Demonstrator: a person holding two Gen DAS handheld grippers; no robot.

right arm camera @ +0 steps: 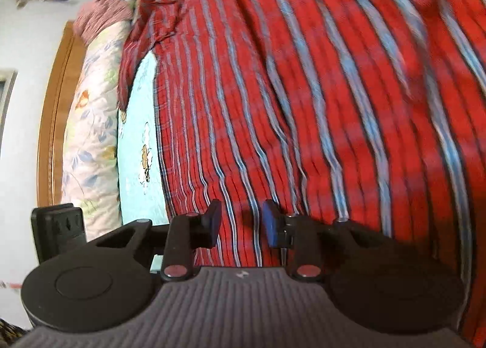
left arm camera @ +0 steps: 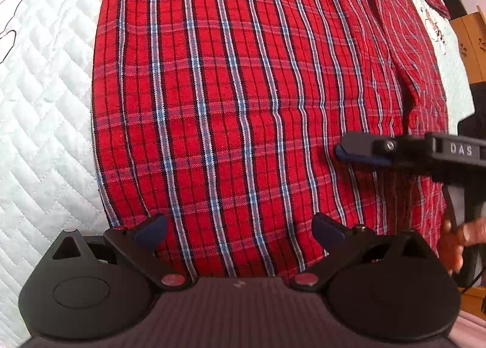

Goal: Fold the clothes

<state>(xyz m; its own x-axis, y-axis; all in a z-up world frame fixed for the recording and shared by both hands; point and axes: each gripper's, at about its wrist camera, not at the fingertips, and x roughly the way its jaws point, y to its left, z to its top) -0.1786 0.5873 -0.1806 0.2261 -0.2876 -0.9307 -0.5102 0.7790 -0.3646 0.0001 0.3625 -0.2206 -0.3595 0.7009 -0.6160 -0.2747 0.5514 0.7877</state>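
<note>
Bedding, a white quilted cover (left arm camera: pixel 45 105), is carrying the red plaid cotton shirt (left arm camera: pixel 243 90), which is lying spread flat across it. Left tool (left arm camera: pixel 240 231) is hovering over the shirt's near hem, jaws wide apart, empty. Right tool (right arm camera: pixel 241 219) is standing slightly parted above the cloth, gripping nothing.

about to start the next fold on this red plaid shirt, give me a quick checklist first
1. Red plaid cotton shirt lying flat on the white quilted bedcover: ok.
2. Left claw open, nothing held: ok.
3. Right claw gripping cloth: not ok, a gap shows between its pads.
4. Shirt's right side smooth: not ok, it is rumpled and folded over.
5. Collar position: cannot tell.
</note>
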